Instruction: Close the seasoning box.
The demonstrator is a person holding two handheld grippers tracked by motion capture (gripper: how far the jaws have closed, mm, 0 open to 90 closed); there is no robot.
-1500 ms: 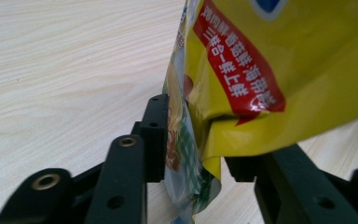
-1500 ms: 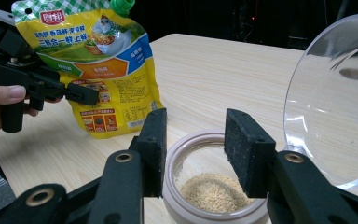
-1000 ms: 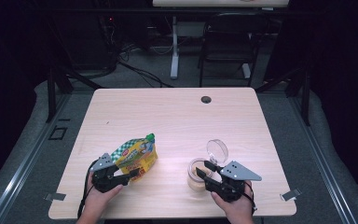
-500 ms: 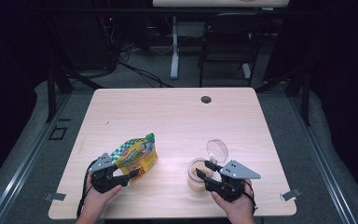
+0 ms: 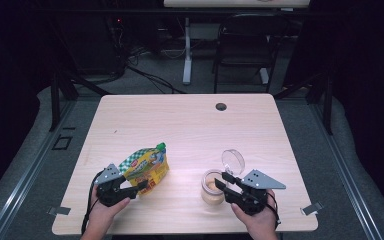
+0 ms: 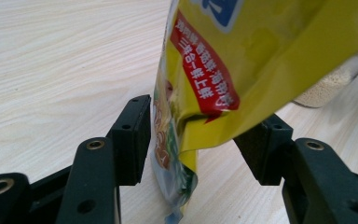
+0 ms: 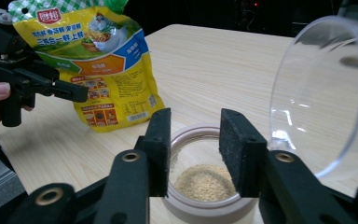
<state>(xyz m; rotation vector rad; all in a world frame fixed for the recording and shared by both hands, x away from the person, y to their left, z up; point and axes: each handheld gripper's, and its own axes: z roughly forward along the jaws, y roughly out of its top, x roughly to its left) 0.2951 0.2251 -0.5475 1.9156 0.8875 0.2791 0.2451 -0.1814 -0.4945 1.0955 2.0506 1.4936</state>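
A yellow stand-up pouch [image 5: 147, 167] with a green cap stands at the table's front left. My left gripper [image 5: 136, 188] is shut on its lower corner; in the left gripper view the pouch [image 6: 261, 60] fills the gap between the jaws [image 6: 204, 114]. At the front right stands a small glass jar [image 5: 211, 192] with beige granules [image 7: 205, 182] in it, its clear hinged lid [image 7: 321, 93] tipped open. My right gripper [image 7: 195, 116] hovers at the jar's near rim. Its jaws have just been closing, and no pad presses on anything.
The light wooden table [image 5: 190, 125] has a dark cable hole [image 5: 221, 106] near its far edge. Beyond it stand a black chair [image 5: 242, 45] and cables on the floor. The pouch and jar stand about a hand's width apart.
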